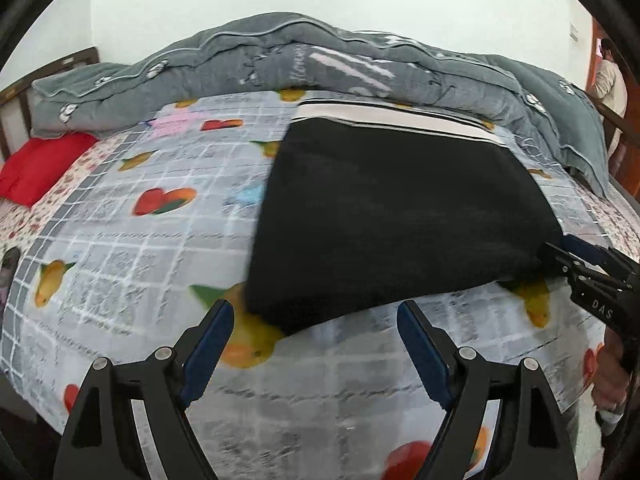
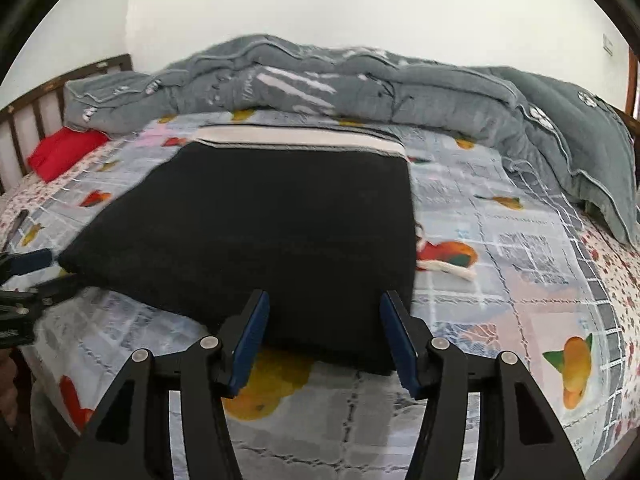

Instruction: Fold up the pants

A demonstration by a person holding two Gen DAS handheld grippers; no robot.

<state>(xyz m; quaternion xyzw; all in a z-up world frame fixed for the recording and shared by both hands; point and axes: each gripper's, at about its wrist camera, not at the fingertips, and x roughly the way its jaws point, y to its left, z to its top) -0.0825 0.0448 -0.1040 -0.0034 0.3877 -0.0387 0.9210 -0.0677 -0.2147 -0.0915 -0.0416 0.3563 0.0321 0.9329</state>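
Two grippers, both w/ jaws wide and nothing held. Pants [image 2: 256, 224] lie mid-bed on the sheet [image 1: 132, 248], already a compact black rectangle, striped white waistband [image 2: 300, 136] at the far edge toward the duvet [image 1: 280, 60].

Left gripper [image 1: 316, 344] sits low in front of the near-left corner of the pants, fingers [image 1: 208, 344] apart, fabric not between them. Right gripper [image 2: 324, 336] is at the near edge, close to the near-right corner; its jaws straddle that edge but aren't closed on it, so no grip as far as I can tell.

Progress, my read: most folding looks done. Legs are no longer visible as separate, stack looks thick and multi-layered, edges roughly square. Left to do is prob. one more fold (near edge up to waistband) or just tidy and stop; can't tell which from these views. Near-left corner looks slightly lifted or rounded, may need flattening. Some motion blur on the sheet.

Red pillow [image 1: 44, 164] far left, well apart from pants.
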